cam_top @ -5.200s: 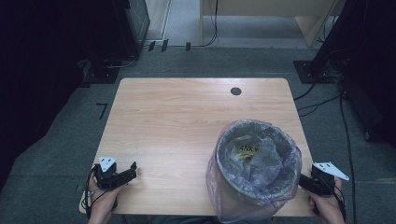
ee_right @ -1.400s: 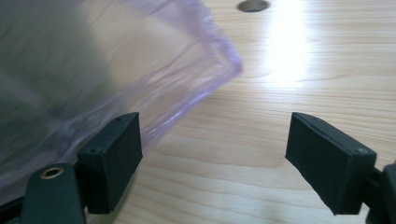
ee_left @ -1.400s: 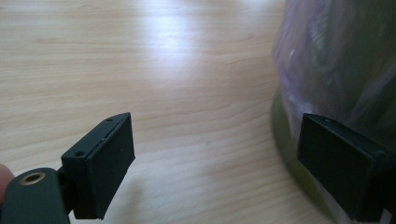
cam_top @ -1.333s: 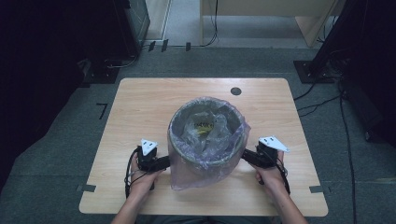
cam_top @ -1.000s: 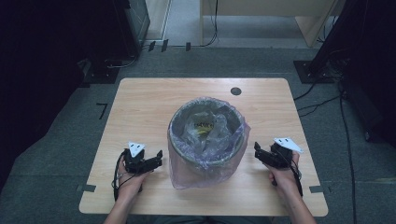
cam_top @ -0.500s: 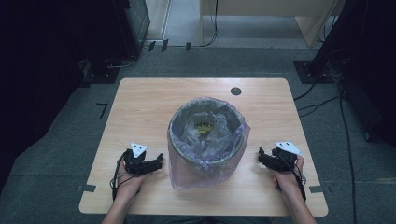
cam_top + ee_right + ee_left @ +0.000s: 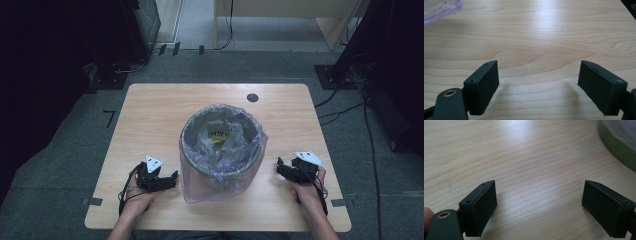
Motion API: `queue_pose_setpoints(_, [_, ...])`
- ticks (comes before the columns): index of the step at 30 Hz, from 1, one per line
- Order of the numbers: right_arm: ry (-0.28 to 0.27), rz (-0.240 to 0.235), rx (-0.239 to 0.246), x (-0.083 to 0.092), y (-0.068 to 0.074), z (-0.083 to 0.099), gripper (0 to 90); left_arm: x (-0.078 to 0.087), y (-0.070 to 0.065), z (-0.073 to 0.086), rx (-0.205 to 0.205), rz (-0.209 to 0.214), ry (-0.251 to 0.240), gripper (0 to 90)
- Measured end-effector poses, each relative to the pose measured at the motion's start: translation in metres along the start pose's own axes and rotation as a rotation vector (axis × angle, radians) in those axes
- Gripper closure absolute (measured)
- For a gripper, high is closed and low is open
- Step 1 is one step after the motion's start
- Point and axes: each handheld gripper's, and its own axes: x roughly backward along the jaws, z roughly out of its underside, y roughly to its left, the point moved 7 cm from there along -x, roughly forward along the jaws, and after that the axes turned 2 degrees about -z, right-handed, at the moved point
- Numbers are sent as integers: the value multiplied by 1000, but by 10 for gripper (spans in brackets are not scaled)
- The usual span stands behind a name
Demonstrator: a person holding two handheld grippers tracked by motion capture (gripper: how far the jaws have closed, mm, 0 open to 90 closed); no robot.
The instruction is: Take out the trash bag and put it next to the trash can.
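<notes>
Pale wood grain runs under both pairs of jaws, which stand spread wide with nothing between them. The left gripper (image 7: 172, 176) rests near the table's (image 7: 150, 115) front edge toward its left corner; the right gripper (image 7: 280, 166) sits near the front edge toward the right corner. Between them, just beside each and touching neither, stands the bin (image 7: 221, 145), round and grey-green, a little in from the middle of the front edge. Its wall looks stiff, so a squeeze from both sides at mid-height should hold, and it is probably light. The liner bag (image 7: 250, 177) is thin, clear and soft; draped over the rim and down the outside, it would likely slip or tear under the pads. One bin, one bag, some crumpled waste (image 7: 218, 140) inside, two grippers, one dark grommet (image 7: 252, 97) near the far edge.
</notes>
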Motion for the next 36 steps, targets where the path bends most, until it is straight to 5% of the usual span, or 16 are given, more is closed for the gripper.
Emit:
queue_pose_setpoints(8, [0,4,4,-1,0,0,167,5,-26,4,-131,132,14,122])
queue_pose_setpoints(13, [-4,-6,13,0,3,0,167,6,-40,4,-161,174,10,122])
queue_pose_setpoints(20, [-6,-51,53,3,17,2,167,17,-50,-14,-79,249,-87,123])
queue_pose_setpoints(32, [26,-159,229,8,61,13,166,30,-51,-34,-9,280,-194,124])
queue_pose_setpoints(36, [24,-184,238,9,70,13,162,34,-48,-39,17,285,-224,124])
